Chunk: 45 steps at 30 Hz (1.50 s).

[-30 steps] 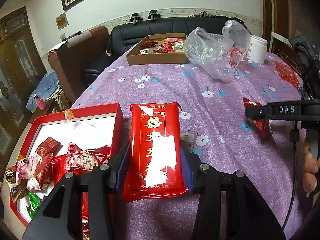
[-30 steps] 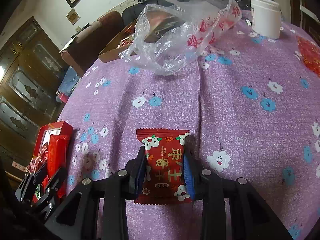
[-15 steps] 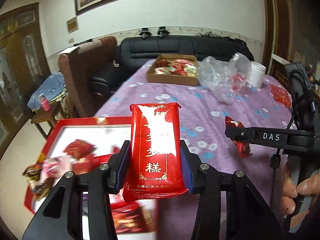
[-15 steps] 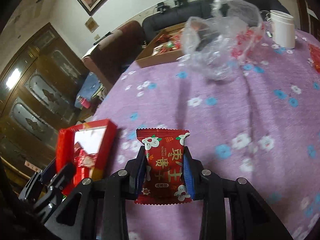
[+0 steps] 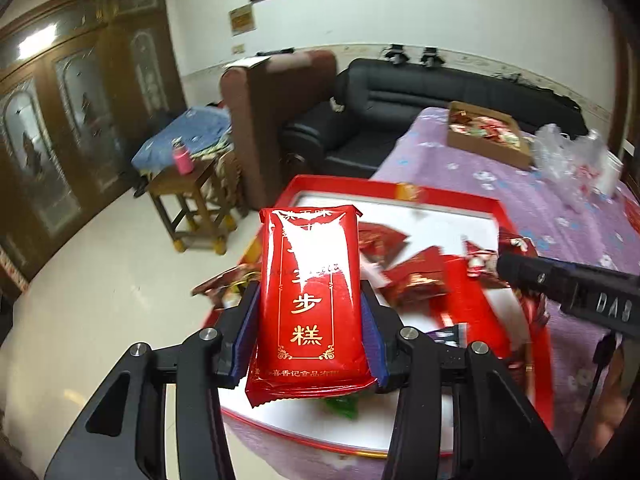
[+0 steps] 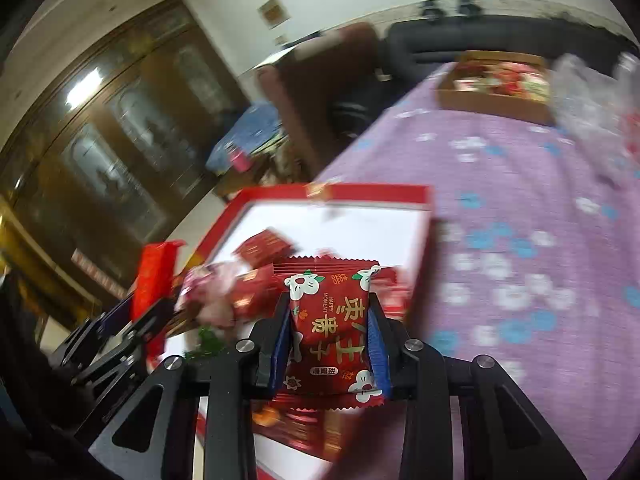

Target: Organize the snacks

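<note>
My left gripper (image 5: 310,320) is shut on a long red snack pack with gold characters (image 5: 310,292), held above the near edge of a red-rimmed white tray (image 5: 400,194) that holds several red wrapped snacks (image 5: 416,276). My right gripper (image 6: 330,332) is shut on a small red candy packet with white flowers (image 6: 330,332), hanging over the same tray (image 6: 360,194). In the right wrist view the left gripper (image 6: 120,320) with its red pack (image 6: 154,276) shows at the left. The right gripper's finger (image 5: 568,284) crosses the left wrist view's right side.
The tray sits at the edge of a table with a purple flowered cloth (image 6: 520,200). A cardboard box of snacks (image 5: 484,132) and a crumpled clear plastic bag (image 5: 568,160) lie further back. Beyond the table stand a black sofa (image 5: 420,92), a brown armchair (image 5: 272,120) and a small wooden stool (image 5: 196,208).
Both grippers have swung left across the table with their packets, from above the purple cloth to above the red tray. Neither grip has changed.
</note>
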{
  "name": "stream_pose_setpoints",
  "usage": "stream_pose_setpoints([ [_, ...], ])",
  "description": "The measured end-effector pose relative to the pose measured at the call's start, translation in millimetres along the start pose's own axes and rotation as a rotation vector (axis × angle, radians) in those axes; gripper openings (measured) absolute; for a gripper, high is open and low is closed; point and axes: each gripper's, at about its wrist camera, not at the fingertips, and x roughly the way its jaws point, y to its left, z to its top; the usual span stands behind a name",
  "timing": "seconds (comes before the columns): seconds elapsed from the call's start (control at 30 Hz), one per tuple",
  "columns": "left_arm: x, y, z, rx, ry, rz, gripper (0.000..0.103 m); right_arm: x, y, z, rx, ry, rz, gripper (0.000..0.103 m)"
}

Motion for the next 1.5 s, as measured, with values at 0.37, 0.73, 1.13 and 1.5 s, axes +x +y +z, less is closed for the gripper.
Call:
stream_pose_setpoints([
  [0.37,9,-4,5,0.015,-0.069,0.063,0.082,14,21,-3,-0.103,-0.095,-0.062,0.064],
  [0.73,-27,-12,3,0.035,-0.155,0.038,0.084,-33,-1,-19,-0.005,-0.205,-0.063,0.074],
  [1.13,-73,-10,-8,0.037,-0.209,-0.03,0.086,-83,24,-57,-0.063,-0.301,-0.064,0.078],
  [1.5,-82,-7,-9,0.011,-0.177,-0.045,0.086,-87,37,-57,-0.086,-0.311,-0.047,0.078],
])
